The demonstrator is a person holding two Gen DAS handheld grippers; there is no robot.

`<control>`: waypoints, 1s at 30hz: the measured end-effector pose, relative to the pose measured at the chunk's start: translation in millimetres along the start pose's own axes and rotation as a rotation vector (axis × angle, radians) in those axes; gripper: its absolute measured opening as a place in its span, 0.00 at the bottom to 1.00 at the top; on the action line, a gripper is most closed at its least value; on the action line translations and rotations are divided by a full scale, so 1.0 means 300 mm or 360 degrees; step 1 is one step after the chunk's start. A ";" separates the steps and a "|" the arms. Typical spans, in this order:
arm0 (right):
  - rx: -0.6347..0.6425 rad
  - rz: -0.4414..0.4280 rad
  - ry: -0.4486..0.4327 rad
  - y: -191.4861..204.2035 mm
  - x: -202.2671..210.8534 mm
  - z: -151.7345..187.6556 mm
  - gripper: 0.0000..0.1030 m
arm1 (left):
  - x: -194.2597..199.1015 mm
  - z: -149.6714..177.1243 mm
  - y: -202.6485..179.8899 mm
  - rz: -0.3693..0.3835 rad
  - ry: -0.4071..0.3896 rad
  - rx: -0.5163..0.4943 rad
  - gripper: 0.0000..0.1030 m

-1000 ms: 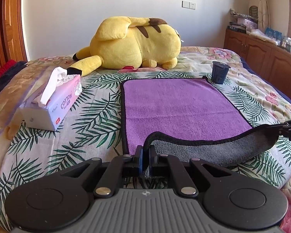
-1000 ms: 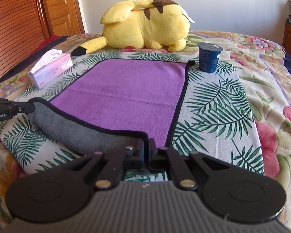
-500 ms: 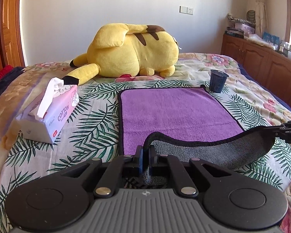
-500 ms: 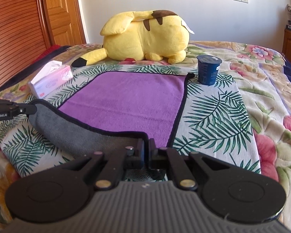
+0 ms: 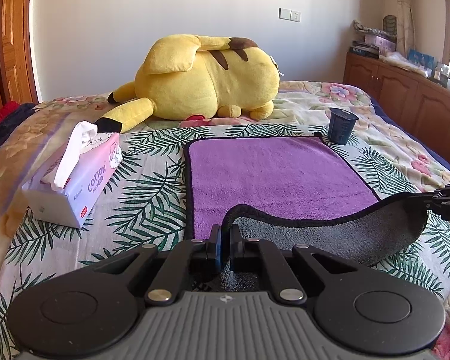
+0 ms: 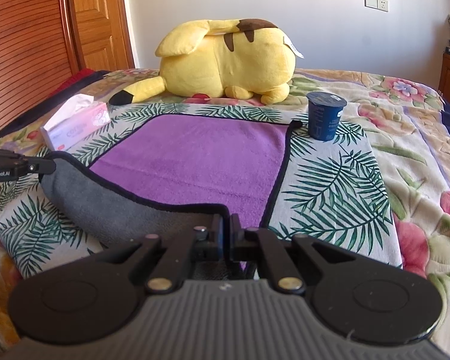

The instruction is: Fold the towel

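A purple towel (image 5: 273,177) with a black hem and grey underside lies on the bed; in the right wrist view the towel (image 6: 195,156) fills the middle. Its near edge is lifted off the bed, so the grey underside (image 5: 330,237) sags between the two near corners. My left gripper (image 5: 224,241) is shut on the near left corner. My right gripper (image 6: 226,234) is shut on the near right corner. Each gripper also shows at the edge of the other's view: the right gripper (image 5: 447,201) and the left gripper (image 6: 21,165).
A big yellow plush toy (image 5: 207,78) lies beyond the towel's far edge. A dark blue cup (image 5: 340,126) stands at the far right corner. A tissue pack (image 5: 75,177) sits left of the towel. Wooden cabinets (image 5: 405,102) line the right wall.
Both grippers have risen a little with the towel's near corners, and the lifted grey edge has come further over the purple side.
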State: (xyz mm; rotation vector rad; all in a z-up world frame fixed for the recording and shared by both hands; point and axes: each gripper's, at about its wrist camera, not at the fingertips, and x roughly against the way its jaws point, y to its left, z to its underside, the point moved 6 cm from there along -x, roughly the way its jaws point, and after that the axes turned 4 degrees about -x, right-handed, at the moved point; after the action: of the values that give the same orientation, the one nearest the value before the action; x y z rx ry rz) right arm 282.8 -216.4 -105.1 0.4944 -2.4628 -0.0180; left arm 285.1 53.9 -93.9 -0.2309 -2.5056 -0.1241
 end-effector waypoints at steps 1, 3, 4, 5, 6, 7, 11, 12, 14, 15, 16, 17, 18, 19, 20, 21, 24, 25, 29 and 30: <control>0.0003 0.0001 -0.0002 0.001 -0.002 0.000 0.05 | -0.004 -0.001 0.000 -0.0001 0.0001 -0.0003 0.00; 0.0011 0.0000 -0.0011 0.002 -0.003 -0.003 0.05 | -0.012 -0.003 0.000 -0.0003 0.0004 -0.0014 0.00; 0.0011 -0.0002 -0.0015 0.001 -0.003 -0.006 0.05 | -0.016 -0.005 -0.001 -0.0005 0.0004 -0.0018 0.00; 0.0012 -0.0003 -0.0021 0.001 -0.004 -0.009 0.05 | -0.019 -0.007 0.000 -0.0006 0.0005 -0.0022 0.00; 0.0013 -0.0004 -0.0027 0.000 -0.004 -0.012 0.05 | -0.021 -0.008 0.001 -0.0007 0.0004 -0.0024 0.00; 0.0014 -0.0006 -0.0030 0.000 -0.004 -0.014 0.05 | -0.022 -0.010 0.001 -0.0008 0.0004 -0.0025 0.00; 0.0021 -0.0010 -0.0036 -0.002 -0.007 -0.013 0.05 | -0.025 -0.016 0.001 -0.0004 0.0001 -0.0025 0.00; 0.0022 -0.0009 -0.0037 -0.001 -0.008 -0.014 0.05 | -0.025 -0.017 0.001 -0.0002 0.0001 -0.0026 0.00; 0.0029 -0.0012 -0.0043 0.002 -0.009 -0.017 0.05 | -0.025 -0.022 0.000 0.0003 -0.0003 -0.0027 0.00; 0.0033 -0.0013 -0.0048 0.003 -0.008 -0.019 0.05 | -0.024 -0.027 -0.001 0.0005 -0.0007 -0.0027 0.00; 0.0035 -0.0014 -0.0054 0.005 -0.008 -0.023 0.05 | -0.022 -0.032 0.000 0.0009 -0.0012 -0.0025 0.00; 0.0036 -0.0014 -0.0061 0.005 -0.006 -0.027 0.05 | -0.019 -0.039 -0.002 0.0011 -0.0019 -0.0023 0.00; 0.0038 -0.0015 -0.0069 0.006 -0.005 -0.032 0.05 | -0.015 -0.045 -0.002 0.0012 -0.0028 -0.0020 0.00; 0.0041 -0.0015 -0.0077 0.007 -0.002 -0.036 0.05 | -0.011 -0.052 -0.002 0.0010 -0.0036 -0.0017 0.00; 0.0045 -0.0014 -0.0086 0.009 0.000 -0.041 0.05 | -0.006 -0.058 -0.002 0.0010 -0.0045 -0.0017 0.00; 0.0049 -0.0014 -0.0095 0.010 0.003 -0.046 0.05 | 0.000 -0.065 -0.003 0.0012 -0.0055 -0.0018 0.00; 0.0052 -0.0011 -0.0120 0.010 0.015 -0.063 0.04 | 0.016 -0.084 -0.005 0.0020 -0.0082 -0.0019 0.00; 0.0049 -0.0011 -0.0129 0.009 0.019 -0.068 0.04 | 0.021 -0.092 -0.006 0.0022 -0.0090 -0.0020 0.00; 0.0056 -0.0008 -0.0164 0.009 0.030 -0.093 0.04 | 0.027 -0.111 -0.012 0.0024 -0.0110 -0.0035 0.00; 0.0062 -0.0008 -0.0173 0.009 0.031 -0.100 0.04 | 0.026 -0.116 -0.012 0.0024 -0.0115 -0.0041 0.00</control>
State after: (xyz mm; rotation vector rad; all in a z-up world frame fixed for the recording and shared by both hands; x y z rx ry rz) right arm 292.4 -214.0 -75.2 0.5288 -2.5726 0.0007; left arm 298.0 46.4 -61.4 -0.2692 -2.5748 -0.1445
